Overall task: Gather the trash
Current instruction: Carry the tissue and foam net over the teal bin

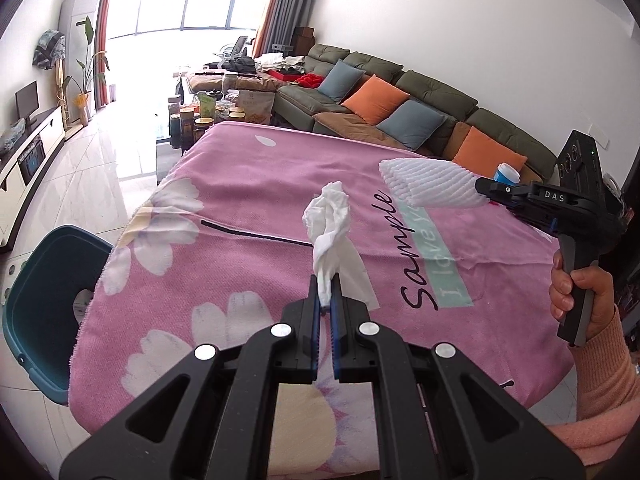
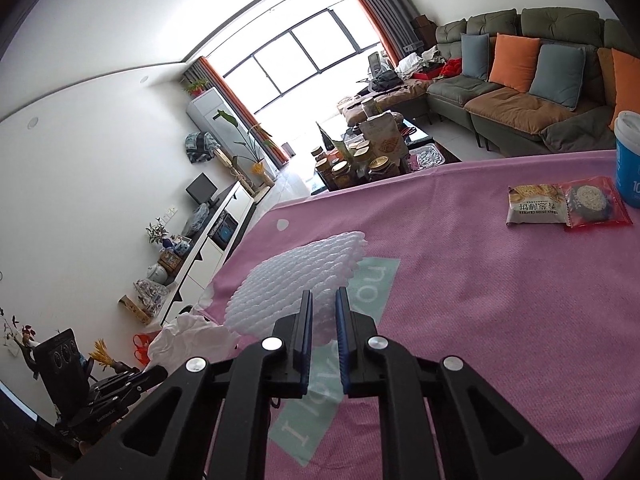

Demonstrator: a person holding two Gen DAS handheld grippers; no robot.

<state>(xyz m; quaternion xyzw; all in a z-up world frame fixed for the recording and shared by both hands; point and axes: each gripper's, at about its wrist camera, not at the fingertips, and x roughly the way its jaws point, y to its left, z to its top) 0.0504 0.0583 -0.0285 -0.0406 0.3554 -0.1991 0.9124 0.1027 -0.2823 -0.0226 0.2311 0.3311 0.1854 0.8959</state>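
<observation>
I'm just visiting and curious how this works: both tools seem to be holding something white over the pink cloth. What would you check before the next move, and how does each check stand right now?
1. Left gripper jaws shut on the crumpled tissue: ok.
2. Right gripper jaws shut on the white foam net: ok, pinched at its edge.
3. Both pieces lifted off the pink tablecloth: ok for the net; cannot tell for the tissue's trailing flap.
4. Teal bin within view beside the table, mouth open: ok.
5. Table cleared of trash: not ok, if they count; two snack packets lie on the cloth by the blue tub.
</observation>
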